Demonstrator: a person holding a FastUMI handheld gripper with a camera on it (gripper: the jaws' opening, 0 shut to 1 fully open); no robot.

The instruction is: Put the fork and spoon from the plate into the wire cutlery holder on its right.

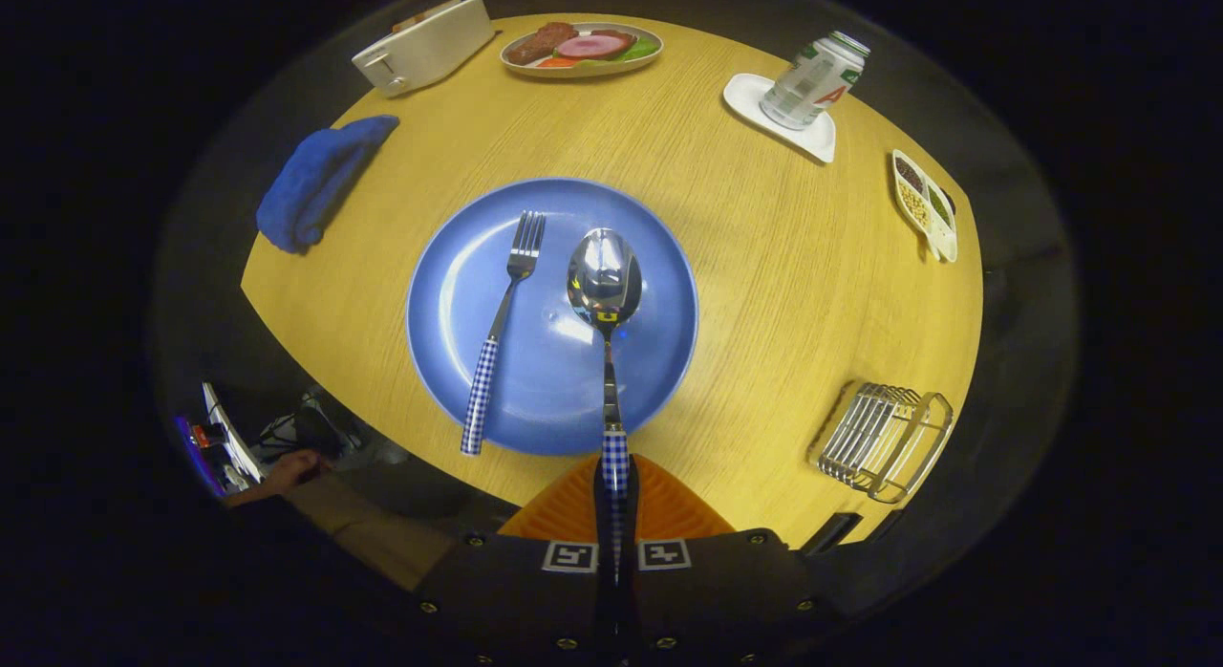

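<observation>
A blue plate [459, 294] lies in the middle of the round wooden table. A fork [503, 328] with a blue checked handle rests on the plate's left half, its handle end over the near rim. My gripper [616, 490] is shut on the spoon [605, 285], both orange fingers [669, 509] pressing the checked handle. The spoon's bowl hangs over the plate's centre, pointing away from me, raised above the plate. The wire cutlery holder [884, 440] stands to the right of the plate, near the table's edge.
At the far side stand a white toaster [425, 46], a plate of food [583, 48] and a can [814, 79] on a white coaster. A blue cloth [320, 180] lies left. A small divided dish [925, 204] sits right. A person's hand [287, 471] shows below the table's left edge.
</observation>
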